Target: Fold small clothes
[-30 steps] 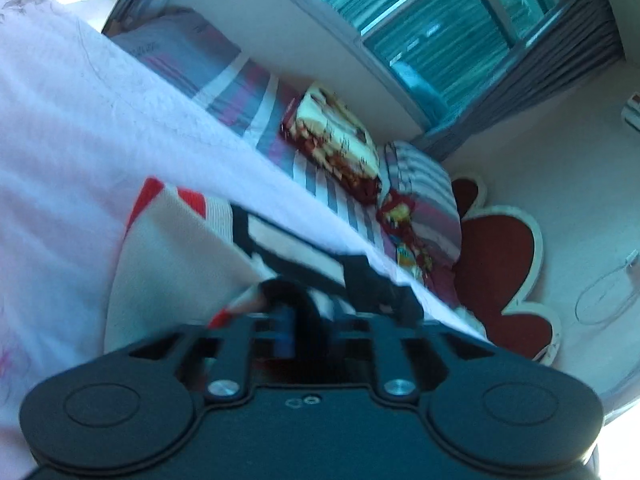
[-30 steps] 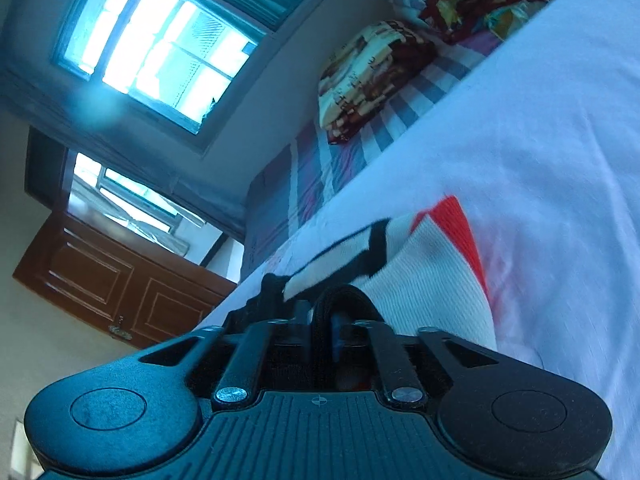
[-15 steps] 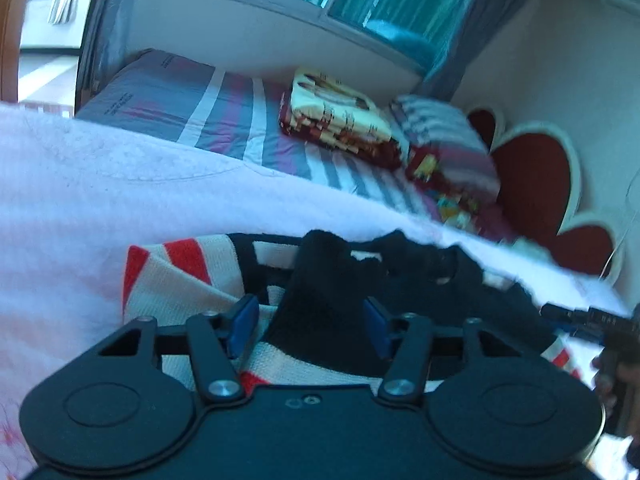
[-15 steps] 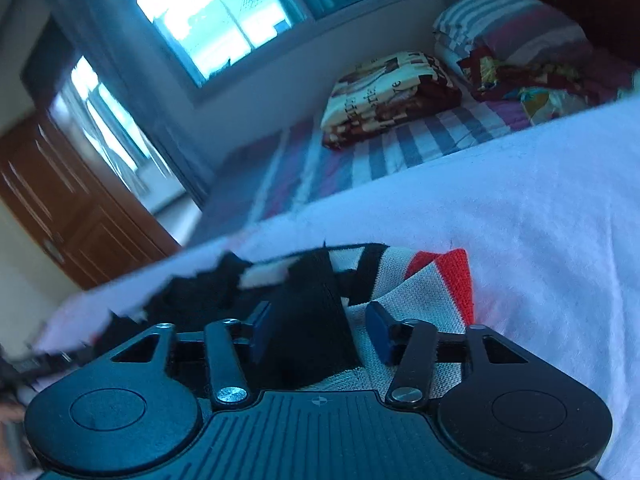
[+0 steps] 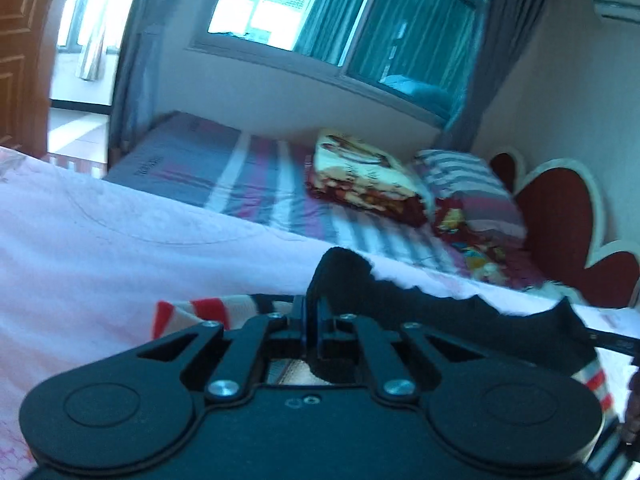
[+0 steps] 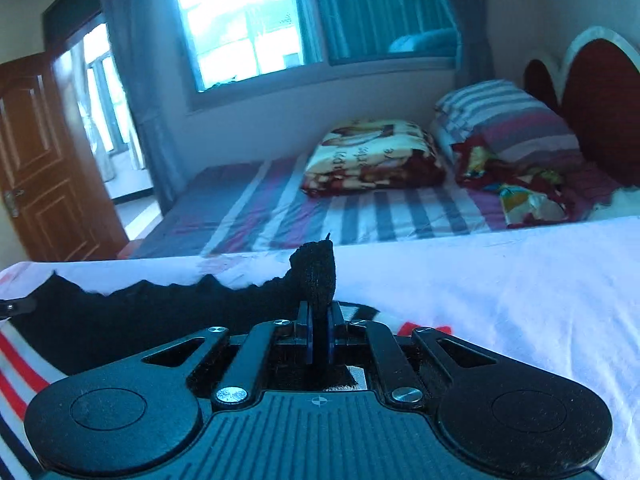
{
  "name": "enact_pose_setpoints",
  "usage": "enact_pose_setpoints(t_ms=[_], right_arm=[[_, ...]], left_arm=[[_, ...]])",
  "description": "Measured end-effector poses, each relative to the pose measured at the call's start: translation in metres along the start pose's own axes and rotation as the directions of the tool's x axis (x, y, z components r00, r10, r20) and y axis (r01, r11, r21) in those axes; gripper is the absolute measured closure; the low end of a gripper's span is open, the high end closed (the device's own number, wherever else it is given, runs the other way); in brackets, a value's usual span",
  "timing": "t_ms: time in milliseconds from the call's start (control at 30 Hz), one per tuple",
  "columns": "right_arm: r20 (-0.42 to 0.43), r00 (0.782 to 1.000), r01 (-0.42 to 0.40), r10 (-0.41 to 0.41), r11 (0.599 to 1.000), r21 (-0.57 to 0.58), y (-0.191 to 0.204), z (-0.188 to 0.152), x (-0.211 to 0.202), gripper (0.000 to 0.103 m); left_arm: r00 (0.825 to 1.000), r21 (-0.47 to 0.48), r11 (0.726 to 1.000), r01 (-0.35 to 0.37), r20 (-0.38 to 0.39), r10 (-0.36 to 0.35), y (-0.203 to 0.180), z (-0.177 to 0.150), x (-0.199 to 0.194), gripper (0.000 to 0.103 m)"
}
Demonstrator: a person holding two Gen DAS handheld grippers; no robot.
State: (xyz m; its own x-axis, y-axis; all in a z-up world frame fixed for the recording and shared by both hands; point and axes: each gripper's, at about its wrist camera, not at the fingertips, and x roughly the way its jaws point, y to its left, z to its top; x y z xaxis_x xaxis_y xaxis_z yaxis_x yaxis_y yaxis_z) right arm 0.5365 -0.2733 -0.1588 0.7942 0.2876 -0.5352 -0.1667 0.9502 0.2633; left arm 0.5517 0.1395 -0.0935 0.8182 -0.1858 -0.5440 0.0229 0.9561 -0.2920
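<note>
A small knitted garment with a black edge and red, white and black stripes lies on the pink sheet. In the left wrist view my left gripper is shut on that black edge, and a tuft of it stands up above the fingertips. In the right wrist view the same garment stretches off to the left. My right gripper has its jaws closing on the other end of the black edge, with the pads pressing a pinched fold between them. The cloth under both grippers is hidden.
Beyond the pink sheet lies a bed with a striped cover. On it are a folded patterned blanket and striped pillows, against a red heart-shaped headboard. A window is behind and a wooden door stands at the left.
Both grippers rolled closer to level. Each went from open around the black edge to closed on it. The pinched edge now stands up above the fingertips.
</note>
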Motion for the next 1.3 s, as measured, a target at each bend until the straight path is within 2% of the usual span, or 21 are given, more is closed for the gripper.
enact_pose_setpoints(t_ms=[67,167,233,267,300,333,367,400,433,467,500,567,667,767,867,933,1000,1100,1167,1233,1300], right_arm=[[-0.095,0.995,0.04,-0.04,0.999,0.006,-0.004,-0.006,0.019,0.097],[-0.081,0.995,0.053,-0.053,0.999,-0.002,-0.002,-0.008,0.023,0.097],[-0.082,0.995,0.055,-0.057,0.998,-0.031,0.002,-0.009,0.023,0.087],[-0.081,0.995,0.06,-0.062,0.998,-0.027,0.001,-0.009,0.018,0.061],[-0.058,0.995,0.084,-0.085,0.996,-0.024,0.001,-0.007,0.011,0.031],[-0.005,0.994,0.105,-0.106,0.994,-0.025,0.003,-0.007,0.002,0.026],[0.036,0.994,0.102,-0.101,0.994,-0.035,0.004,-0.002,-0.006,0.026],[0.038,0.996,0.082,-0.08,0.996,-0.045,0.01,0.002,-0.01,0.027],[0.029,0.999,0.043,-0.041,0.997,-0.061,0.018,0.002,-0.014,0.031],[0.019,1.0,0.0,0.002,0.995,-0.097,0.03,0.001,-0.016,0.049],[0.0,0.999,-0.034,0.034,0.988,-0.151,0.046,0.0,-0.014,0.062],[-0.057,0.995,-0.096,0.086,0.972,-0.213,0.078,-0.004,-0.002,0.073],[-0.089,0.989,-0.134,0.117,0.967,-0.214,0.108,-0.01,0.017,0.075],[-0.177,0.975,-0.164,0.131,0.969,-0.186,0.115,-0.015,0.041,0.074],[-0.172,0.982,-0.116,0.075,0.962,-0.245,0.1,-0.018,0.04,0.075],[-0.133,0.99,0.02,-0.056,0.966,-0.257,0.074,-0.018,0.03,0.075],[-0.105,0.986,0.106,-0.132,0.969,-0.223,0.038,-0.019,0.019,0.075],[-0.113,0.988,0.08,-0.101,0.982,-0.173,0.018,-0.019,0.013,0.075],[-0.1,0.987,0.106,-0.126,0.977,-0.188,0.028,-0.017,0.011,0.074],[-0.073,0.993,0.08,-0.093,0.982,-0.171,0.038,-0.015,-0.002,0.074],[-0.062,0.998,0.016,-0.028,0.983,-0.185,0.055,-0.022,-0.016,0.074]], left_arm=[[0.994,-0.003,0.998,-0.067,-0.089,0.067,0.002,-0.004,0.017,0.1],[0.991,-0.014,0.995,-0.1,-0.088,0.098,0.003,-0.008,0.022,0.096],[0.991,0.006,0.995,-0.103,-0.087,0.103,0.0,-0.007,0.021,0.093],[0.991,-0.003,0.995,-0.095,-0.092,0.094,0.003,-0.006,0.02,0.09],[0.992,-0.021,0.997,-0.08,-0.099,0.078,0.007,-0.003,0.017,0.082],[0.993,-0.047,0.997,-0.069,-0.096,0.064,0.011,-0.001,0.014,0.071],[0.995,-0.067,0.995,-0.068,-0.072,0.063,0.013,0.001,0.006,0.065],[0.997,-0.069,0.995,-0.072,-0.033,0.07,0.008,0.001,-0.001,0.053],[0.998,-0.051,0.996,-0.067,0.012,0.068,-0.002,-0.001,-0.012,0.049],[0.998,-0.026,0.999,-0.045,0.036,0.046,-0.012,-0.004,-0.02,0.049],[0.999,0.003,1.0,-0.02,0.04,0.02,-0.026,-0.007,-0.023,0.049],[1.0,0.086,0.996,0.023,0.011,-0.024,-0.058,-0.011,-0.017,0.048],[0.997,0.229,0.971,0.063,-0.056,-0.052,-0.104,-0.018,0.008,0.048],[0.986,0.275,0.958,0.075,-0.161,-0.031,-0.117,-0.029,0.036,0.047],[0.992,0.25,0.968,0.03,-0.13,0.002,-0.094,-0.031,0.033,0.046],[0.994,0.232,0.972,-0.024,-0.099,0.049,-0.071,-0.033,0.021,0.051],[0.996,0.241,0.971,0.002,-0.084,0.018,-0.052,-0.035,0.011,0.056],[0.997,0.32,0.947,-0.014,-0.074,0.039,-0.058,-0.038,0.012,0.055],[0.996,0.312,0.949,-0.038,-0.068,0.063,-0.067,-0.036,0.014,0.053],[0.995,0.281,0.958,-0.058,-0.058,0.077,-0.08,-0.032,0.003,0.047],[1.0,0.307,0.952,-0.008,-0.013,0.012,-0.097,-0.038,-0.015,0.042]])
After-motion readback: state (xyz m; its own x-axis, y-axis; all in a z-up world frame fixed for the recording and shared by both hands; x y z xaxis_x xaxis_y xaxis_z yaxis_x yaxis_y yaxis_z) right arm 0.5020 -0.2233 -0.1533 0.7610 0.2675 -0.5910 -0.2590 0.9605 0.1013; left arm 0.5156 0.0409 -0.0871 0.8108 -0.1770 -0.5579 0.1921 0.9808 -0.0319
